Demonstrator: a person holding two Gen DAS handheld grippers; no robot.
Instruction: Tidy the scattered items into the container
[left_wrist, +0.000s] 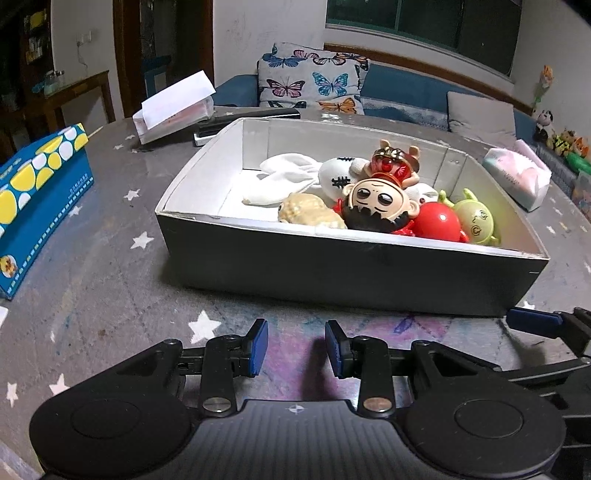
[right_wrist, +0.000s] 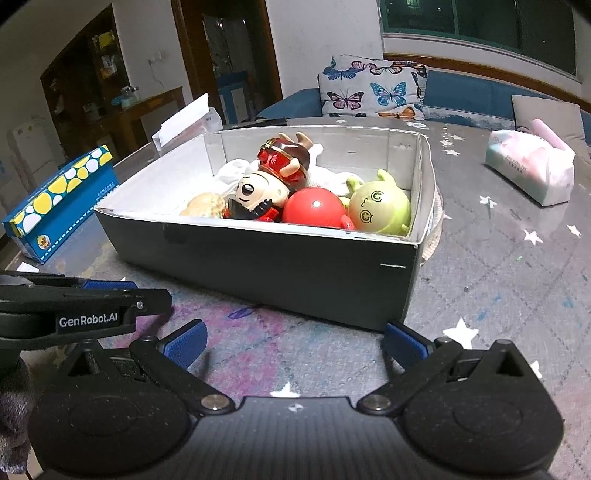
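Toys are seen piled inside the grey box (left_wrist: 351, 273) on the tabletop (left_wrist: 110, 280).
Left tool (left_wrist: 296, 347) is held narrowly parted, right tool (right_wrist: 295, 345) spread wide; nothing is gripped by either, both near the box.

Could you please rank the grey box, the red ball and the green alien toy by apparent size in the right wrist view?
1. grey box, clearly largest.
2. and 3. red ball and green alien toy look about alike; I would not rank them.
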